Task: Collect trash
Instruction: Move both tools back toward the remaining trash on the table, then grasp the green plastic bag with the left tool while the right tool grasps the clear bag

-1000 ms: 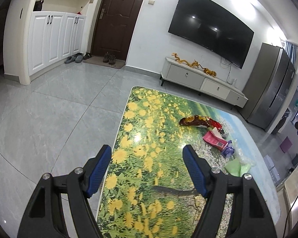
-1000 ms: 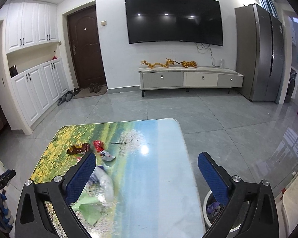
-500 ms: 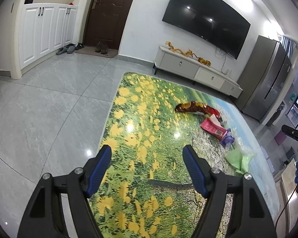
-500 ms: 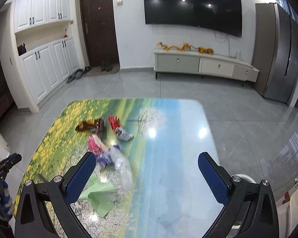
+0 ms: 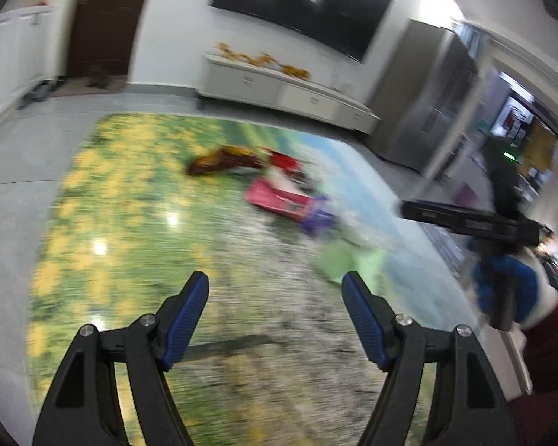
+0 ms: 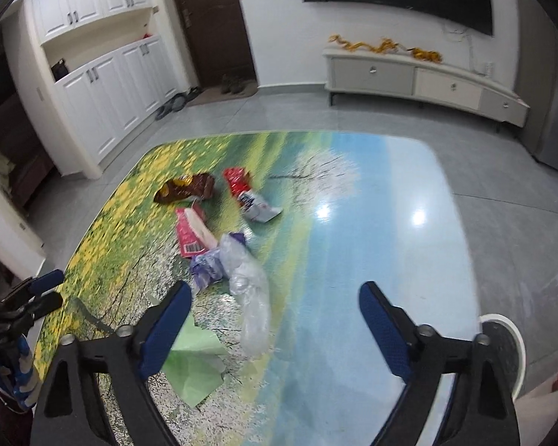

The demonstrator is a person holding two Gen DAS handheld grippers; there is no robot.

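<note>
- Work surface: a glossy rectangular table [image 6: 372,260] printed with yellow flowers on its left part and blue sky on its right part.
- Trash, far group: a crumpled brown-and-gold foil snack bag [image 6: 185,193] lies on the flower print; just to its right lies a red wrapper [image 6: 236,180], and directly nearer than that a white-and-blue torn packet [image 6: 258,210].
- Trash, middle group: a flat pink carton [image 6: 190,232] lies nearer than the brown bag; a crumpled purple wrapper [image 6: 206,269] lies at its near end, touching a clear crinkled plastic bag [image 6: 249,297] that extends toward the near edge.
- Trash, near item: a pale green sheet of paper [image 6: 195,366] lies flat, partly behind the left finger in the right wrist view.
- Right gripper [image 6: 275,329]: jaws are closing but stand wide; nothing is between the blue pads. It hangs above the table, right of the clear bag.
- Left gripper [image 5: 275,316]: jaws stand wide and empty above the flower print, well apart from the trash. This view is blurred.
- A round white-rimmed bin [image 6: 509,345] stands on the floor at the table's near right corner.
</note>
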